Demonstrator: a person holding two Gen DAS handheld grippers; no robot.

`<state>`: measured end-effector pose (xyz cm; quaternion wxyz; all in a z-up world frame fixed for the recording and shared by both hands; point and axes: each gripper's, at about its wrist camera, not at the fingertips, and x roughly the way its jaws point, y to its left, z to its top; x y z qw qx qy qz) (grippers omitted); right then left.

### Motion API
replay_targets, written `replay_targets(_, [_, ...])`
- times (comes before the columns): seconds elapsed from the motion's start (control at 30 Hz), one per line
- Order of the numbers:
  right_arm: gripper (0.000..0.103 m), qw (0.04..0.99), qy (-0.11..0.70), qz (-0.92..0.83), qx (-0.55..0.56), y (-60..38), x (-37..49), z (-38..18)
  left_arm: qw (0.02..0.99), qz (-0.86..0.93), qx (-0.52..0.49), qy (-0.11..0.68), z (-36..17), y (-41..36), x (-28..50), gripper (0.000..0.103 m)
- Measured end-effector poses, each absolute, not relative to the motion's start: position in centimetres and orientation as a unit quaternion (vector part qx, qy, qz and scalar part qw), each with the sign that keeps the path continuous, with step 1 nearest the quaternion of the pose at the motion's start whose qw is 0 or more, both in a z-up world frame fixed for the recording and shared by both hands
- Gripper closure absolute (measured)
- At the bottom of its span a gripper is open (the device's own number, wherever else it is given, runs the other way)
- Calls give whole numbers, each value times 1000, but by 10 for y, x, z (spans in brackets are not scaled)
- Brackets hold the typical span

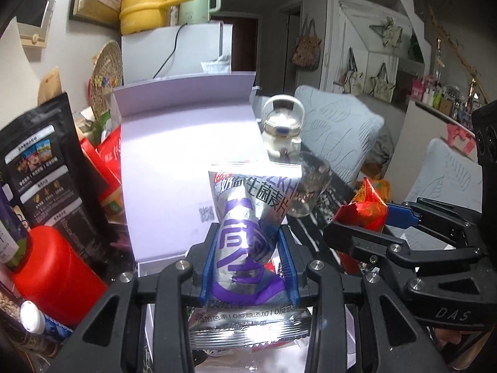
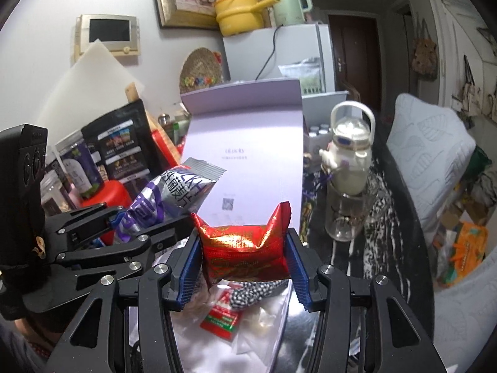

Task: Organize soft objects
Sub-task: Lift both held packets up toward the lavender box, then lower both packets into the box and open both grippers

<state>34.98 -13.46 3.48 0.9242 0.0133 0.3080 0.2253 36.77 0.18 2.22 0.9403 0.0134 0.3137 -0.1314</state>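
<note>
The left hand-held gripper (image 1: 248, 258) was clamped on a silver and purple snack packet (image 1: 245, 217), the right hand-held gripper (image 2: 243, 255) just beside it squeezed a red packet (image 2: 245, 248), both held above a pale open box (image 2: 248, 143), with a white bottle (image 2: 349, 152) on the dark worktop (image 2: 397, 217) beyond.

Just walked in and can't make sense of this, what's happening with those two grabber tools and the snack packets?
A person is working two handheld grippers over an open white box. The left gripper is clamped on a silver and purple snack packet, and the right gripper is clamped on a red foil packet. Both packets are held up above the box, where a few other small packets already lie.
</note>
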Motion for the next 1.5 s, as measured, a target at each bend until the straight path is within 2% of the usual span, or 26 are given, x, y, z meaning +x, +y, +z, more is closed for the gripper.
replay_targets(0.57, [52,892,402,208,16,-133,389,-19,906,-104,27,410,-35,-4,405,67])
replay_targets(0.8, [52,891,408,198,26,-141,393,-23,883,-105,35,455,-58,-5,419,67])
replay_targets(1.37, [51,879,423,221,8,-129,392,-33,864,-97,48,491,-74,-14,427,61])
replay_targets(1.5, [50,871,431,234,38,-131,396,-39,867,-87,47,489,-68,-12,423,61])
